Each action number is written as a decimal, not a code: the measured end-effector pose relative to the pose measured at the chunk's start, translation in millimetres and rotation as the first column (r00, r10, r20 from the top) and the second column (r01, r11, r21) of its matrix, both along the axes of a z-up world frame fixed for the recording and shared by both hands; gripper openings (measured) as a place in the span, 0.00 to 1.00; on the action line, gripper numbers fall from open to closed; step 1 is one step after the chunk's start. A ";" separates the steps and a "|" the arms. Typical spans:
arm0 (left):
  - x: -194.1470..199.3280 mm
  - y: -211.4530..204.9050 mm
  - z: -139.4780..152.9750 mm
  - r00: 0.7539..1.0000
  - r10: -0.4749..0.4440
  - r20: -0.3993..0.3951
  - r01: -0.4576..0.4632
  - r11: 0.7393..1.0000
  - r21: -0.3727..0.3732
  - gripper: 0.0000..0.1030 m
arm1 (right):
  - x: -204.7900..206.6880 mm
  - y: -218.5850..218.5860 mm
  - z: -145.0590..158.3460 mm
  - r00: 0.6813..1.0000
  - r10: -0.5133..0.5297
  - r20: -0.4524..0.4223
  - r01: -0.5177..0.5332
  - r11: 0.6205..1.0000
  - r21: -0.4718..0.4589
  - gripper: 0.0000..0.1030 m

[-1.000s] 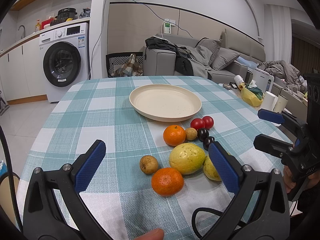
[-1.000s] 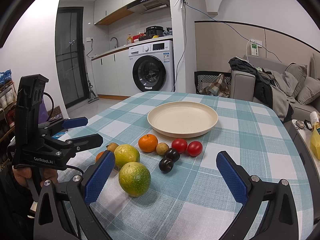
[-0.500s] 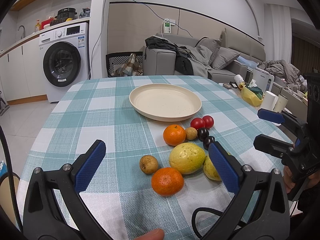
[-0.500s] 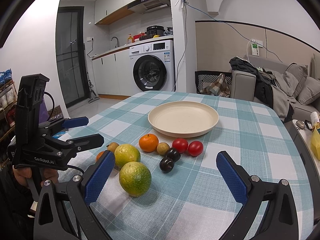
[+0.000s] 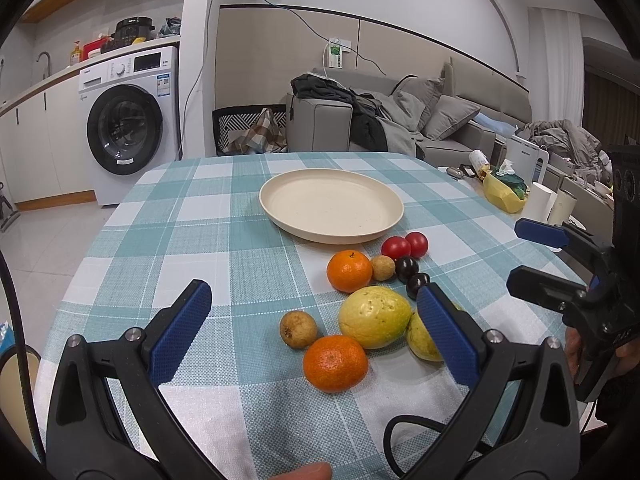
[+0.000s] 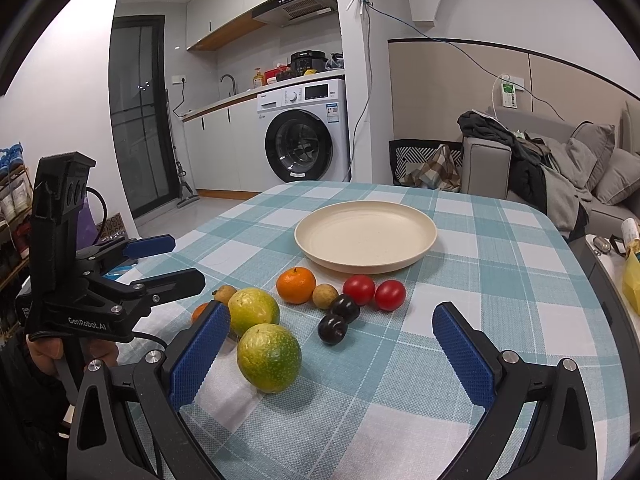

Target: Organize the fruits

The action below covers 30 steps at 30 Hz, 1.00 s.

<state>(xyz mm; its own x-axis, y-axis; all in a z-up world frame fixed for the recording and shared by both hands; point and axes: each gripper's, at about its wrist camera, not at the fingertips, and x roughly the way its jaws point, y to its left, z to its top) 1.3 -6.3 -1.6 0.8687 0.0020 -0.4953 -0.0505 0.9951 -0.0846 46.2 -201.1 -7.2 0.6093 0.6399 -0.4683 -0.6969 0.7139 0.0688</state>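
1. Fruits (image 5: 375, 317): lying loose in one cluster on the checked tablecloth (image 5: 192, 216), just in front of the cream plate (image 5: 280, 220). None sitting on the plate, which is probably waiting there as the place to gather them.
2. Sitting roughly by kind:
   - two red tomatoes (image 5: 396, 247) touching each other nearest the plate;
   - two dark plums (image 5: 407, 268) just behind them;
   - a small tan fruit (image 5: 383, 267) resting against the far orange (image 5: 349, 271);
   - two yellow-green citrus (image 6: 269, 358) and the near orange (image 5: 335, 363) lying closest to the person;
   - a brown fruit (image 5: 298, 329) lying just beside that near orange.
3. Hovering the left gripper (image 5: 313, 291) above the near edge of the cluster. Jaws spread wide, holding nothing and touching nothing, though one blue pad (image 5: 444, 332) is partly hiding the second citrus from this camera. Probably kept wide so that any of the bigger fruit will fit between the fingers.
4. Holding the right gripper (image 6: 332, 310) on the other side of the cluster, likewise spread wide and empty. Framing the plums and the nearer citrus between its pads, with no contact showing.
5. Judging the sorting as not yet begun. Facing both grippers at the pile from opposite sides, seemingly so that each can take the fruit nearest to it.
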 end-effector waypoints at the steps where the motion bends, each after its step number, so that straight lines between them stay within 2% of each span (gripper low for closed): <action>1: -0.7 1.0 0.4 1.000 0.001 -0.002 -0.001 1.000 0.000 1.00 | 0.3 -0.4 0.0 1.000 -0.001 0.000 0.001 1.000 -0.002 1.00; 12: -3.4 2.4 1.3 1.000 -0.002 0.001 0.002 1.000 0.001 1.00 | 0.3 2.8 -0.9 1.000 0.006 0.001 -0.006 0.999 -0.032 1.00; 24: -4.9 -1.7 2.7 1.000 -0.007 0.012 0.007 0.999 0.045 1.00 | -1.0 6.7 -1.3 1.000 0.011 0.004 -0.010 0.999 -0.042 1.00; 28: -4.9 0.2 2.7 1.000 -0.002 0.010 0.002 0.999 0.039 1.00 | 1.3 10.4 -3.7 1.000 0.009 -0.014 -0.010 0.998 -0.066 1.00; 30: -2.9 3.1 1.3 1.000 -0.011 -0.007 0.011 1.000 0.021 1.00 | 4.2 14.4 -7.3 0.998 0.022 -0.053 -0.026 0.996 -0.083 1.00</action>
<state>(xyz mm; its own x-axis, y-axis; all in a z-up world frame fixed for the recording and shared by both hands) -1.6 -3.2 -0.4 0.8653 0.0028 -0.5012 -0.0401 0.9972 -0.0635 50.3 -186.7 -14.5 0.5678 0.6115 -0.5511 -0.7111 0.7016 0.0458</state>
